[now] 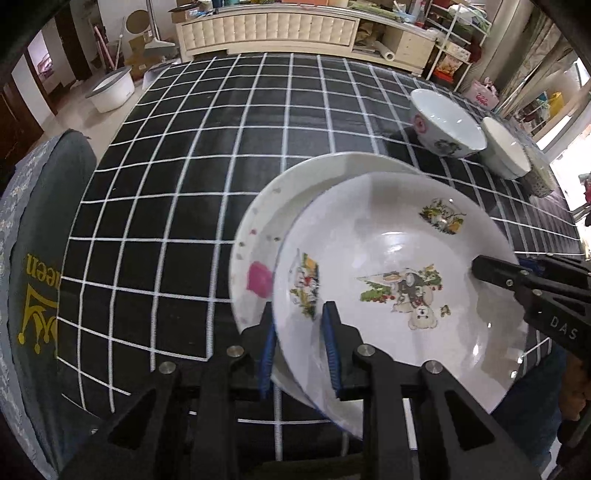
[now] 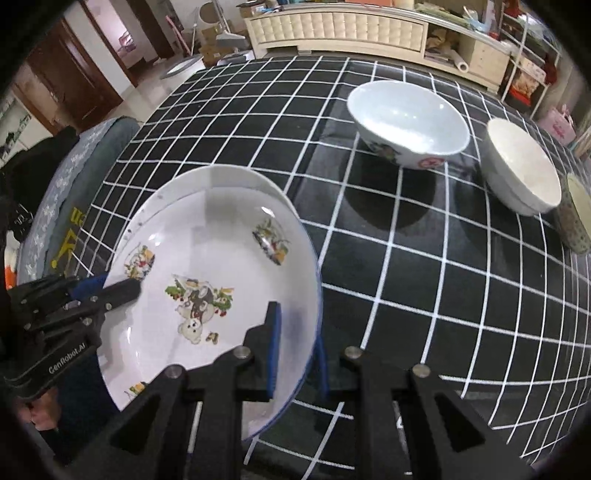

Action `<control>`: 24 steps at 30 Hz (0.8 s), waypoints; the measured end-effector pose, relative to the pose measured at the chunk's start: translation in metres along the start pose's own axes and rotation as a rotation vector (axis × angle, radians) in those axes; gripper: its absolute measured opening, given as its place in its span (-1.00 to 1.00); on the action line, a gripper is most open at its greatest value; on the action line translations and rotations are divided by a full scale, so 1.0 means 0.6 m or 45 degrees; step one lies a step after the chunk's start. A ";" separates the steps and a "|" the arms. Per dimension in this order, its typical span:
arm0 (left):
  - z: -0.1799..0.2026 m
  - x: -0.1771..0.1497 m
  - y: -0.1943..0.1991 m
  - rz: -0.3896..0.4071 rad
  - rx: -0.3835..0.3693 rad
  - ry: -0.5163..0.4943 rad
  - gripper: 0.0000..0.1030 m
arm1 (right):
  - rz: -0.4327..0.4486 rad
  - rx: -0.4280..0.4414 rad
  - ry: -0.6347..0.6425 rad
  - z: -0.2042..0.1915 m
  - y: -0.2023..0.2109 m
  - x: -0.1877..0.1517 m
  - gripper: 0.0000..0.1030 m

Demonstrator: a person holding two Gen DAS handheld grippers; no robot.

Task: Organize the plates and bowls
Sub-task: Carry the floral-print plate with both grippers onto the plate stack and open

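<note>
A white cartoon-print plate is held tilted over a second white plate with pink marks on the black checked tablecloth. My left gripper is shut on the cartoon plate's left rim; it also shows in the right wrist view. My right gripper is shut on the same plate's right rim and shows in the left wrist view. A decorated white bowl and a plain white bowl stand further back right.
A patterned cup stands at the right table edge beside the plain bowl. A grey chair back with yellow print is at the table's left side. A cream cabinet and a white basin stand beyond the table.
</note>
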State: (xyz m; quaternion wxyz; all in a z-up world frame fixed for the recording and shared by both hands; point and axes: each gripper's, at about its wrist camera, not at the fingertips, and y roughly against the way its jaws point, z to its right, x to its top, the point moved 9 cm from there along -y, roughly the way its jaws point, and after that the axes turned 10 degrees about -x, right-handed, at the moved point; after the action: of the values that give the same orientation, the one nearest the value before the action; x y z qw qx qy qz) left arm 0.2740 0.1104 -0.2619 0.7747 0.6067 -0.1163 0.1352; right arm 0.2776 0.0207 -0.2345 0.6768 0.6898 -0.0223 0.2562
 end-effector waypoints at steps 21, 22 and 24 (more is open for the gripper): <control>-0.003 0.000 0.044 0.047 0.004 0.043 -0.63 | 0.011 0.012 -0.083 0.021 0.026 -0.012 -0.25; 0.004 0.001 0.052 0.059 0.005 0.028 -0.63 | 0.018 0.012 -0.088 0.022 0.030 -0.012 -0.22; 0.017 0.004 0.061 0.069 0.016 -0.003 -0.58 | 0.031 0.019 -0.104 0.028 0.039 -0.014 -0.16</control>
State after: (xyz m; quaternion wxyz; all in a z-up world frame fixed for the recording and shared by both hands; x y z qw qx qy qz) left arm 0.2629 0.1091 -0.2252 0.7667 0.6083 -0.1328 0.1561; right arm 0.2664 0.0004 -0.2152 0.6670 0.7043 -0.0567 0.2362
